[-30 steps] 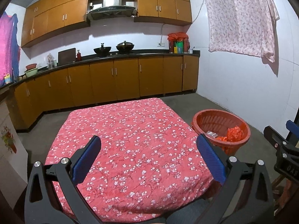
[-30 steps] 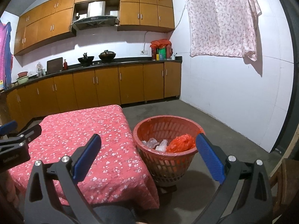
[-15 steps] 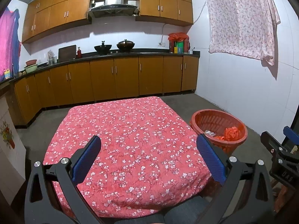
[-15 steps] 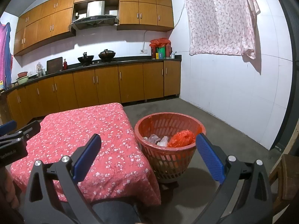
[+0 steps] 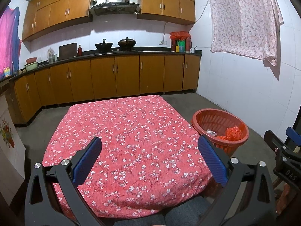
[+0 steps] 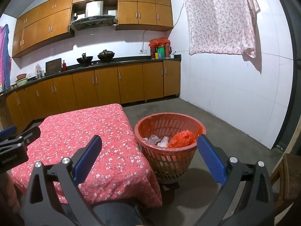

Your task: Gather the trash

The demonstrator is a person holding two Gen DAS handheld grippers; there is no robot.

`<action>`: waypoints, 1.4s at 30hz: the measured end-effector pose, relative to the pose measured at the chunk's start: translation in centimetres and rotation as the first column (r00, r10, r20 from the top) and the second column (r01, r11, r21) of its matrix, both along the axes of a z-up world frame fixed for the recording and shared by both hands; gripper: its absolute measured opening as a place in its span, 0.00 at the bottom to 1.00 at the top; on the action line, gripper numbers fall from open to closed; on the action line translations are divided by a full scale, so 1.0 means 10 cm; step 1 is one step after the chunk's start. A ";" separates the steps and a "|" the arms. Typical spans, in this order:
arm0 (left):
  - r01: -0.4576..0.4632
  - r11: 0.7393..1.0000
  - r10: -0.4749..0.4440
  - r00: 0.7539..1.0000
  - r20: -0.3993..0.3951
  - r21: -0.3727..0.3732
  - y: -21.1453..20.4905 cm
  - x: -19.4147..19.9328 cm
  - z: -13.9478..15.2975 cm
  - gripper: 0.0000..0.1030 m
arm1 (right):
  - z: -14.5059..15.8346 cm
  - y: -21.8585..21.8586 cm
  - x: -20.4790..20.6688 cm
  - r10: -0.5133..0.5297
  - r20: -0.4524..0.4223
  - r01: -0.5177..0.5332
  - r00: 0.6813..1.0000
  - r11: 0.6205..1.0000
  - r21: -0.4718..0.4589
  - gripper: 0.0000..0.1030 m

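A red plastic basket (image 6: 170, 121) stands on the floor to the right of a low table with a red flowered cloth (image 6: 79, 130). In it lie a crumpled red bag (image 6: 181, 139) and clear plastic wrappers (image 6: 157, 140). The basket (image 5: 219, 114) and the red bag (image 5: 233, 132) also show in the left wrist view. My left gripper (image 5: 149, 160) is open and empty above the near part of the table (image 5: 135, 131). My right gripper (image 6: 148, 159) is open and empty, held in front of the basket and the table's right corner.
Brown kitchen cabinets (image 5: 112, 79) with a dark counter run along the far wall, with pots and jars on top. A flowered cloth (image 6: 220, 18) hangs on the white right wall. Grey concrete floor (image 6: 222, 130) surrounds the basket. A wooden piece (image 6: 289, 173) stands at far right.
Both grippers have drawn back and risen a little, so the table and the basket look farther off. Both stay open and empty.
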State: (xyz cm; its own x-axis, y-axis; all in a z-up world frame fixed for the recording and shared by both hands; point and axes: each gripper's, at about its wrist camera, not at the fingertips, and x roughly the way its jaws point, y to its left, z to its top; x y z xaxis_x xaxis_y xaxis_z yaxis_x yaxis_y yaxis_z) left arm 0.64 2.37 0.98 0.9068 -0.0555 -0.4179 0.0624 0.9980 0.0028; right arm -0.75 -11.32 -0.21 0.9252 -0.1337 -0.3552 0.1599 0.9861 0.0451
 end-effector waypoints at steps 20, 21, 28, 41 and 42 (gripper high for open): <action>0.000 1.000 0.000 1.000 0.001 -0.001 0.01 0.01 0.01 0.98 | 0.01 0.00 0.01 0.000 -0.001 0.000 1.000 1.000 0.001 0.96; 0.001 1.000 -0.001 1.000 0.001 -0.002 0.01 0.01 0.01 0.98 | 0.01 0.00 0.01 0.000 -0.001 0.000 1.000 1.000 0.001 0.96; 0.000 1.000 0.000 1.000 0.002 -0.001 0.01 0.01 0.01 0.98 | 0.00 -0.01 0.01 0.000 -0.002 0.000 1.000 1.000 0.003 0.96; 0.000 1.000 0.000 1.000 0.001 -0.002 0.02 0.01 0.01 0.98 | -0.06 0.01 0.02 -0.004 -0.005 0.005 1.000 1.000 0.007 0.96; 0.001 1.000 -0.001 1.000 0.001 -0.002 0.02 0.01 0.01 0.98 | -0.05 0.01 0.02 -0.004 -0.005 0.004 1.000 1.000 0.007 0.96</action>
